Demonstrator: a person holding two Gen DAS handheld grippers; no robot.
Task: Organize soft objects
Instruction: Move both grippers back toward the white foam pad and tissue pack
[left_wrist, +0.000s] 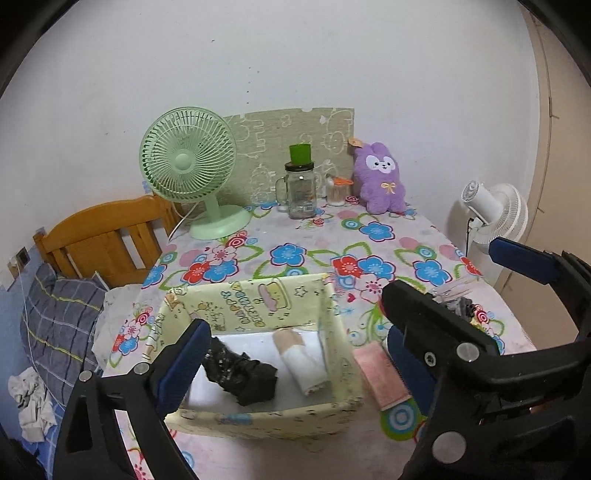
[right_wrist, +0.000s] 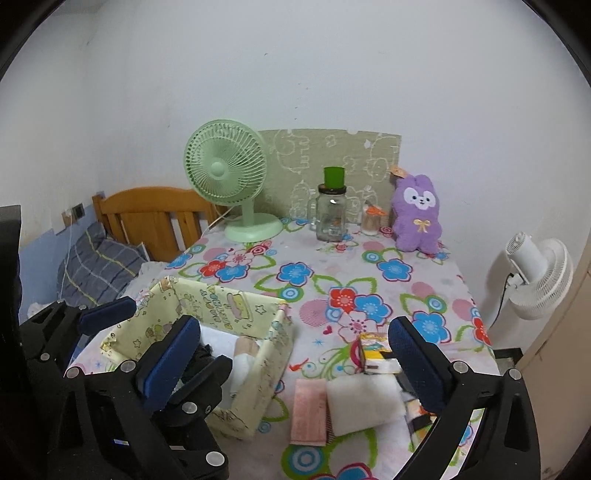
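So far the yellow fabric box (left_wrist: 258, 417) holds a black bundle (left_wrist: 243, 373) and a white roll (left_wrist: 308, 363), while a pink cloth (right_wrist: 308, 411), a white pad (right_wrist: 364, 400) and what seem smaller folded items lower right remain outside; the left gripper (left_wrist: 295, 339) and the right gripper (right_wrist: 291, 354) both stand wide and hold nothing.

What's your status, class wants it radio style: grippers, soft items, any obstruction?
Left gripper open above fabric box. Right gripper open, empty. Black cloth, white roll boxed; pink cloth, white pad outside. Nothing blocking.
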